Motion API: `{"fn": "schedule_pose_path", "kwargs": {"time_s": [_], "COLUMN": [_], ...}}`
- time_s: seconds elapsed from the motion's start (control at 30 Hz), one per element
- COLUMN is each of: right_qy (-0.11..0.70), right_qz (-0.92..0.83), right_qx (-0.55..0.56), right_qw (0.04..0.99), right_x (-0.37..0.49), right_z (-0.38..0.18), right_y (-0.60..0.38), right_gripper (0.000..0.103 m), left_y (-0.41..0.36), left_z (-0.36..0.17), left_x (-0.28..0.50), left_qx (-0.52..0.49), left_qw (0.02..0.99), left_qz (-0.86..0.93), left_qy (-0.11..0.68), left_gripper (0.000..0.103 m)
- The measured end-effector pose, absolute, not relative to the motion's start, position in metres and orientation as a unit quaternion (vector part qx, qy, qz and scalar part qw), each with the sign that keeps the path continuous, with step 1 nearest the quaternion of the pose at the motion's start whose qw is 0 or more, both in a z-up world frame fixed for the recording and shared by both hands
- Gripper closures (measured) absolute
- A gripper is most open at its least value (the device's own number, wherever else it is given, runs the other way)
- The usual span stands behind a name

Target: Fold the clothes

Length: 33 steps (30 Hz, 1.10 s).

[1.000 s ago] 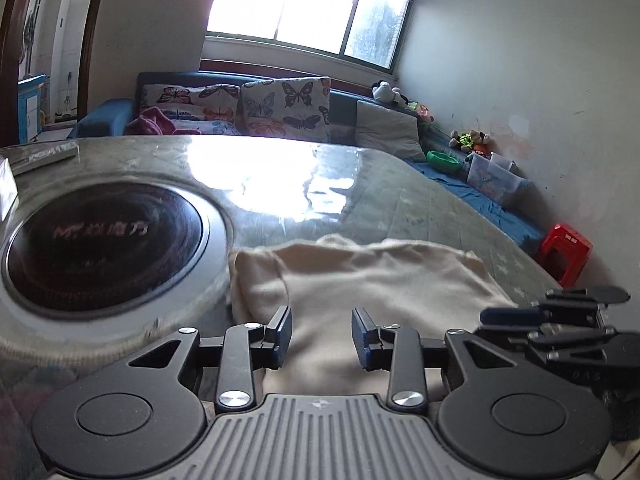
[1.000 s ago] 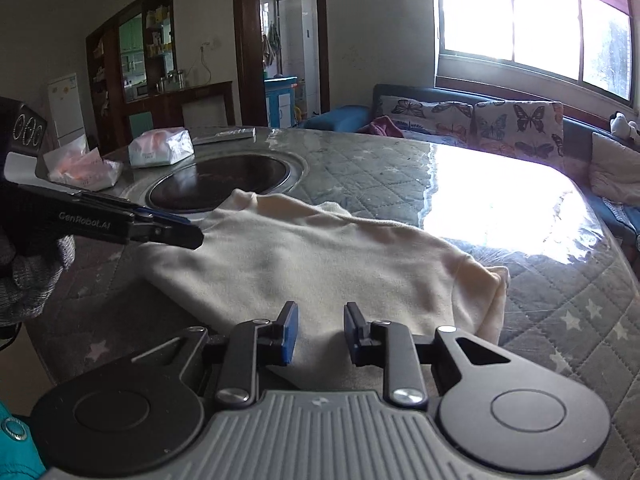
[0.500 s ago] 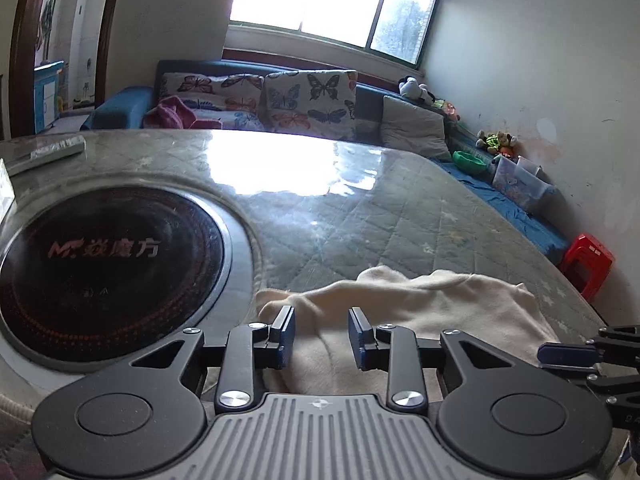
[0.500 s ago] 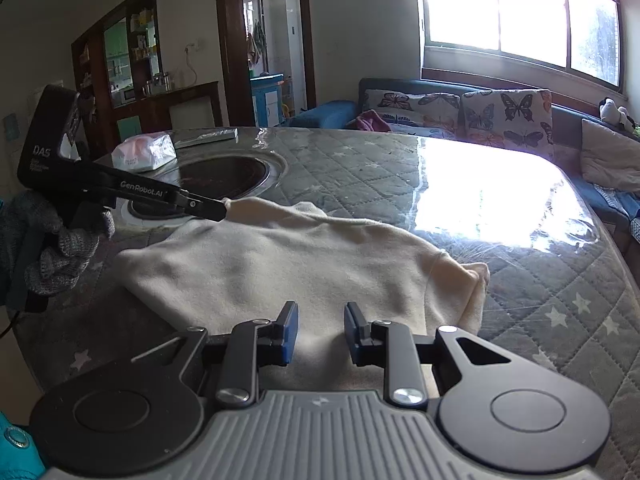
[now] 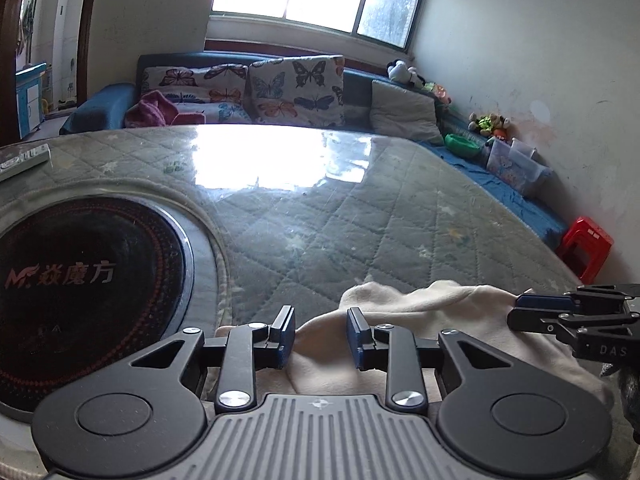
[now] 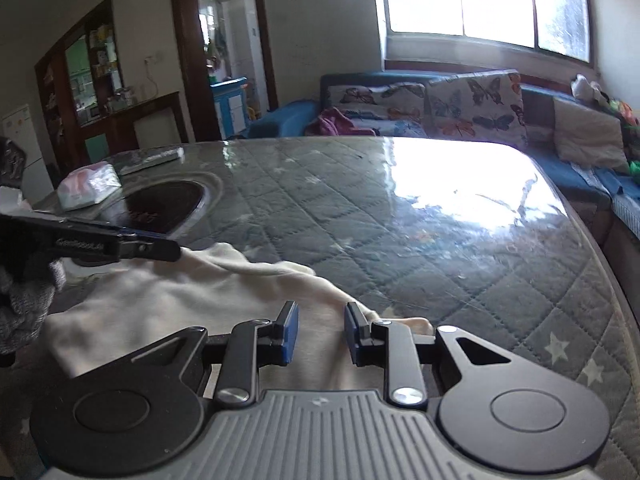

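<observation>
Now the cream garment lies bunched at the near edge of the bench, its far edge sitting much closer to the cameras than a second ago, when it spread flat well out toward twelve o'clock. Over that second both grippers have drawn back toward the person and the cloth has come with them, so the far part looks to have been pulled or doubled toward the near hem; whether that leaves a clean fold or only a heap the pictures do not settle. In the left wrist view the left gripper has its fingers apart with cloth lying between and under them, and the gap looks too wide for a clamp, though the cloth following it leaves that in doubt. The right gripper reads the same in its own view, fingers apart over the cream cloth. Seen from the left, the right gripper juts in at three o'clock, touching the rumpled ridge of the garment; seen from the right, the left gripper comes in at nine o'clock, its tip at the cloth's far corner, held by a hand in a grey knit glove. The dark round hob sits at ten o'clock, apart from the cloth. For the task, the garment is gathered smaller, and its edges would want squaring before any further fold
</observation>
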State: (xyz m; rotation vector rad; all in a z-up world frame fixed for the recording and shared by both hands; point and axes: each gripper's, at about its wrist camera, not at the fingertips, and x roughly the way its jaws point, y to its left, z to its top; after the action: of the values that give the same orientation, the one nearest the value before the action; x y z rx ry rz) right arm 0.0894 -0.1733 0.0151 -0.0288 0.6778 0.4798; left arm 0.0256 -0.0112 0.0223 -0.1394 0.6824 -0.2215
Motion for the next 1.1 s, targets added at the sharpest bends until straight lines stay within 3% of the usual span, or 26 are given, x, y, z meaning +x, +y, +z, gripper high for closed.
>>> {"fn": "schedule_pose_path", "kwargs": {"time_s": [0.7,0.87,0.93,1.1], "right_qy": [0.345,0.339,0.338,0.336], "right_qz": [0.219,0.212,0.209,0.207], "right_qx": [-0.014,-0.018,-0.02,-0.026], "right_qw": [0.913,0.916,0.917,0.918], "right_x": [0.12,0.112,0.109,0.097], "right_z": [0.012,0.021,0.026,0.031], "right_y": [-0.153,-0.156,-0.156,-0.154], "right_gripper": [0.078,0.077,0.077,0.069], "left_y": [-0.012,-0.015,-0.016,-0.017], "left_z": [0.025,0.035,0.039,0.043], "left_x": [0.029,0.016,0.01,-0.004], "left_qx": [-0.067,-0.063,-0.061,-0.064], "left_qw": [0.933,0.937,0.94,0.941], "left_qz": [-0.102,-0.102,-0.101,-0.097], "left_qy": [0.339,0.327,0.321,0.318], "left_gripper": [0.07,0.059,0.049,0.043]}}
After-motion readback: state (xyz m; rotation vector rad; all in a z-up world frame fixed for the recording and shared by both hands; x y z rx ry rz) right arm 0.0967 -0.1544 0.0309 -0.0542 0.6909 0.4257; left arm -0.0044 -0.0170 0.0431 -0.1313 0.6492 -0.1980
